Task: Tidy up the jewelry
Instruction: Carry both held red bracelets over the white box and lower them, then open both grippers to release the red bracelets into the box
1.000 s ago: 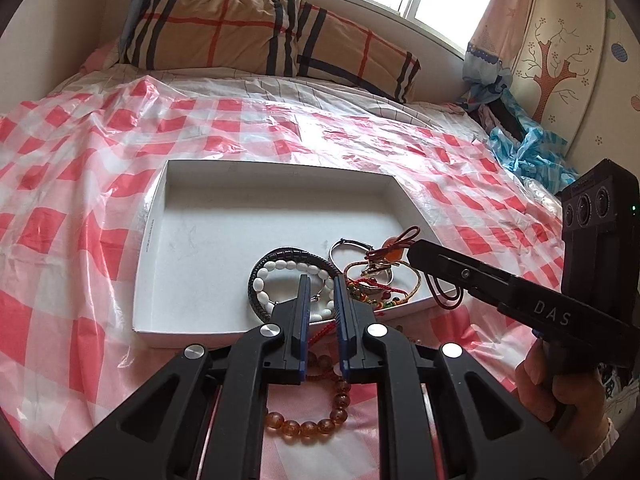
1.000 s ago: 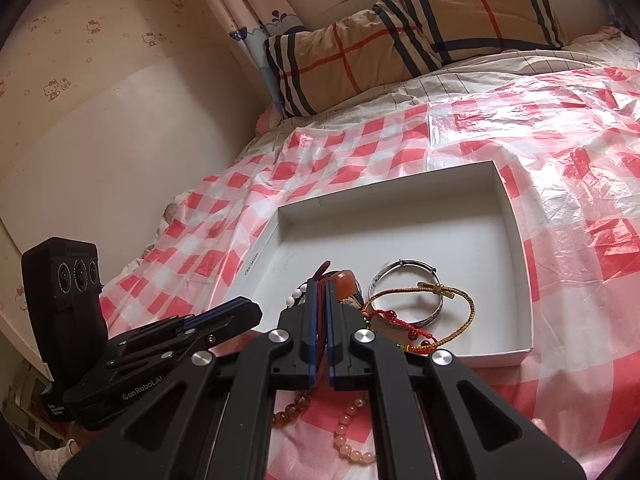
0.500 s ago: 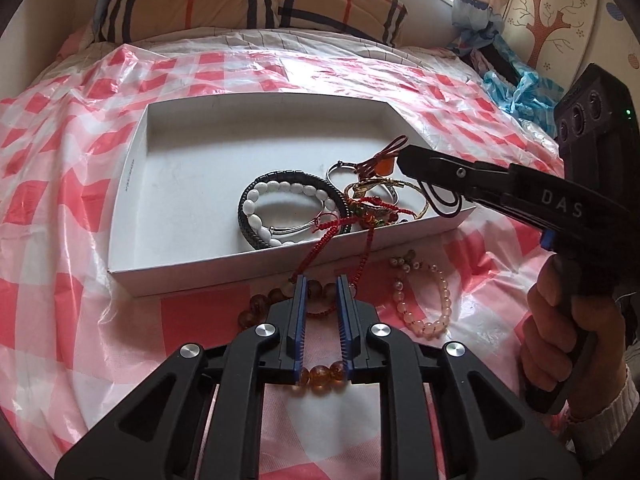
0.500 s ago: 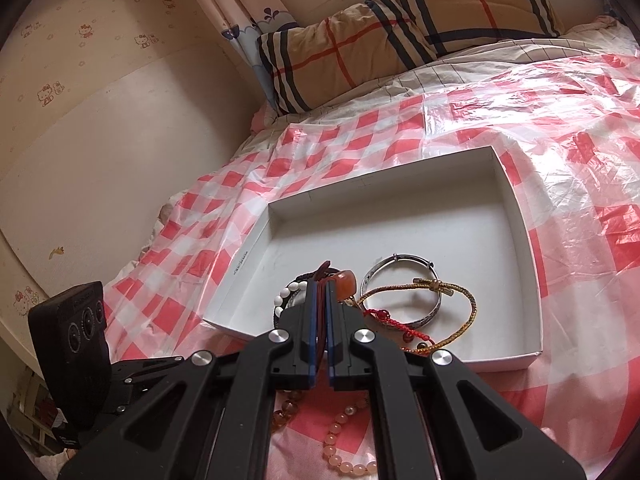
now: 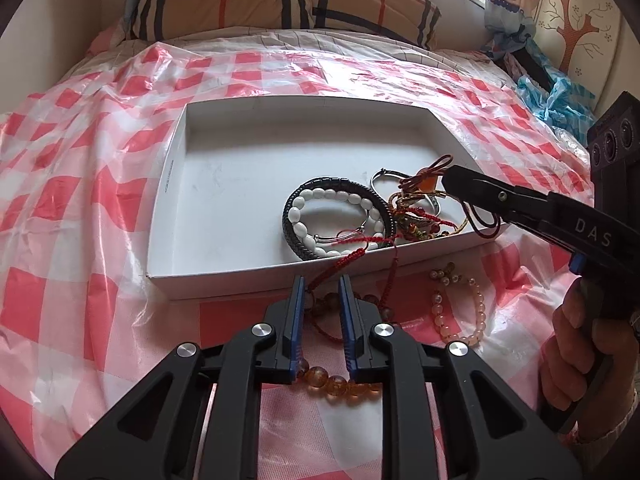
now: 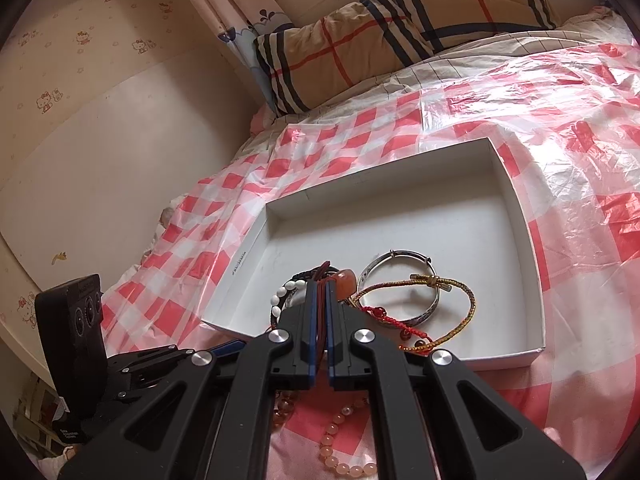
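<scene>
Left gripper: we hold it tilted downward, jaws a little apart and just been opening, nothing pinched between the pads | Right gripper: we keep it angled down, jaws closed on a dark red cord | Right hand: wrapped around the handle
</scene>
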Demonstrator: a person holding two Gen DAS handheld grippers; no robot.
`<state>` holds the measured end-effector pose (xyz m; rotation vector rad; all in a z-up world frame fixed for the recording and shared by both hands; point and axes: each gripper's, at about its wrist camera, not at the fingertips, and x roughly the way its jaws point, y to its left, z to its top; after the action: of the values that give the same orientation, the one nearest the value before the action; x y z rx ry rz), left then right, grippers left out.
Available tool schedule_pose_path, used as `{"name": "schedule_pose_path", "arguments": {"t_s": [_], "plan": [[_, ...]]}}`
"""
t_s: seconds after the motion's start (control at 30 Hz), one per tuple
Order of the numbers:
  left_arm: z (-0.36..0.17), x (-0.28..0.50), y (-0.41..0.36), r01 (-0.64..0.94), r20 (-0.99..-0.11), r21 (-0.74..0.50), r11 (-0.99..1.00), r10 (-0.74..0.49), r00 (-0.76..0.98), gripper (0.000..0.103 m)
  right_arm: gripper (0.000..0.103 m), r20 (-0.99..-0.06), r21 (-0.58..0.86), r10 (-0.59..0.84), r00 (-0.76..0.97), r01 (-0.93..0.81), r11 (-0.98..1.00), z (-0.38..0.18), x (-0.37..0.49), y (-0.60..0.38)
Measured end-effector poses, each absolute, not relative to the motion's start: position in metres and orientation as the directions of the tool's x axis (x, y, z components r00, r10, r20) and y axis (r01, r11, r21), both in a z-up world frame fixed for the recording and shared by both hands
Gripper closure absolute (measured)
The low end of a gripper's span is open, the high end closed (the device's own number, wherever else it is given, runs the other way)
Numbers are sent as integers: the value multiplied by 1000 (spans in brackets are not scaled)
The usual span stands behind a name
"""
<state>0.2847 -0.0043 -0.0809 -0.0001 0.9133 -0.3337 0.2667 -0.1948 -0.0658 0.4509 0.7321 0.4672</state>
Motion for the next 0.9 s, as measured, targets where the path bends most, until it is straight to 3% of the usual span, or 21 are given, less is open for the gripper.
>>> {"name": "schedule_pose_path", "arguments": {"t_s": [0.23,0.3,0.6,0.9], "plan": [[-91,292,-12,302,-794,-135,944,-286,537,85,98,-527,540,549,648,-243,806,-66,267,-194],[-89,290,-14,327,-786,-136,935,-302,539,94,98,-526,540,549,650,-244,805,-66,267,-194],[-48,277,-11,385,-668,-243,890,-441,599,94,98,-515,539,549,658,-250,805,-61,268,-194],[-31,309,5,327,-591,-336,883,-468,657,94,98,-493,528,556,669,-278,802,-49,277,-192]]}}
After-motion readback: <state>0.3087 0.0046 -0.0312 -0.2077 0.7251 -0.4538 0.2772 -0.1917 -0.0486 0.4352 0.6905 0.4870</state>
